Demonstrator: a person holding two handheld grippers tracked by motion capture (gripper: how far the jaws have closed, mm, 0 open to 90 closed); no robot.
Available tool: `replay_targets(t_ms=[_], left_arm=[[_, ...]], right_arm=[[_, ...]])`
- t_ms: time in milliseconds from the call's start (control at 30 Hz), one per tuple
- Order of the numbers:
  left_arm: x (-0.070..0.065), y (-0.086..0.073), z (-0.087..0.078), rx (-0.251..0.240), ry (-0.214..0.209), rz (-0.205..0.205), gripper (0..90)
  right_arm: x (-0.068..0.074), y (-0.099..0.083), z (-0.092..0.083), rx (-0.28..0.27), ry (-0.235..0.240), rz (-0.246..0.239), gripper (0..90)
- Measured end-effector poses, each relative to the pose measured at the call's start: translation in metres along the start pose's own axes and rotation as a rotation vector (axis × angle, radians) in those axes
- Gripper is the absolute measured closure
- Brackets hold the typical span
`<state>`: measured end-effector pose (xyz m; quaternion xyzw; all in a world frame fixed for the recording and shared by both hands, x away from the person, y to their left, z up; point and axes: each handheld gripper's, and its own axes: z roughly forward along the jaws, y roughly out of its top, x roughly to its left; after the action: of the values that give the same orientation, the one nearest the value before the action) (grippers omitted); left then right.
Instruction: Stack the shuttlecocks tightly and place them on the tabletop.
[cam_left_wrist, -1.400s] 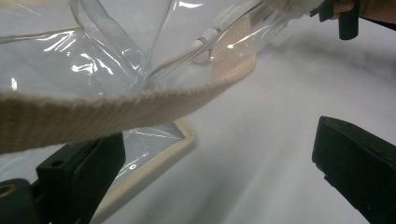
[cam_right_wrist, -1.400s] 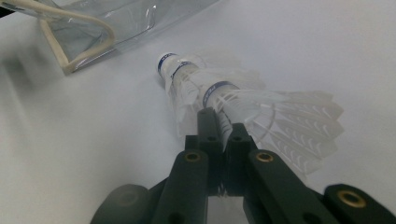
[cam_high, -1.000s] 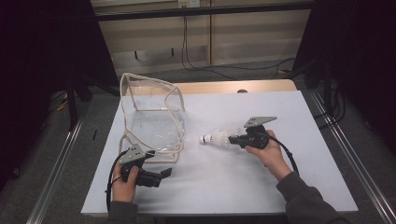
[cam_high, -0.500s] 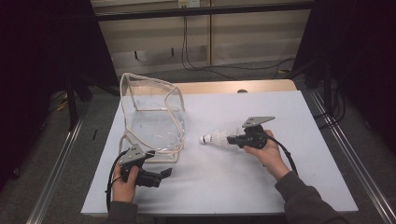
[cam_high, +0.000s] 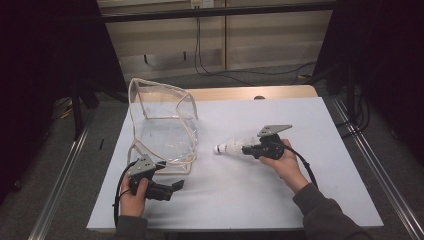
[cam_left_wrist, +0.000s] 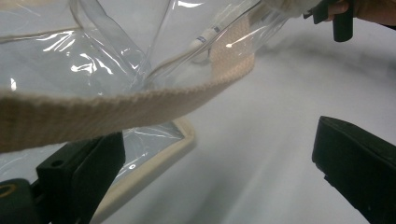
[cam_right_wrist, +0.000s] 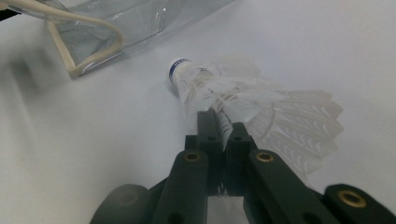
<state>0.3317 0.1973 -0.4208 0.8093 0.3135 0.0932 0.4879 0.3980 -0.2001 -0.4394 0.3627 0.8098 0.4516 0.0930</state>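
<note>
Nearest, my left gripper (cam_high: 172, 188) rests on the table (cam_high: 240, 200) with jaws wide, empty, beside the clear bag (cam_high: 165, 125). Farther right, my right gripper (cam_right_wrist: 223, 135) pinches the shuttlecock (cam_right_wrist: 243, 109) by its feathers; too hard a squeeze could crush them. From the left gripper view alone, the bag's woven strap (cam_left_wrist: 116, 109) crosses just ahead of the jaws.

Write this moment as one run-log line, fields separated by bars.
right gripper shut on shuttlecock | left gripper open beside clear bag | bag on table
</note>
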Motion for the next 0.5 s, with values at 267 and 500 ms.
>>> replay_targets(t_ms=[267, 500], left_arm=[[-0.0001, 0.0, 0.0, 0.0, 0.0, 0.001, 2.8], [-0.0003, -0.0001, 0.0002, -0.001, 0.001, 0.001, 2.8]], right_arm=[[0.0007, 0.001, 0.0017, -0.001, 0.004, -0.001, 88.8], [0.0021, 0.001, 0.0033, -0.003, 0.011, 0.002, 88.7]])
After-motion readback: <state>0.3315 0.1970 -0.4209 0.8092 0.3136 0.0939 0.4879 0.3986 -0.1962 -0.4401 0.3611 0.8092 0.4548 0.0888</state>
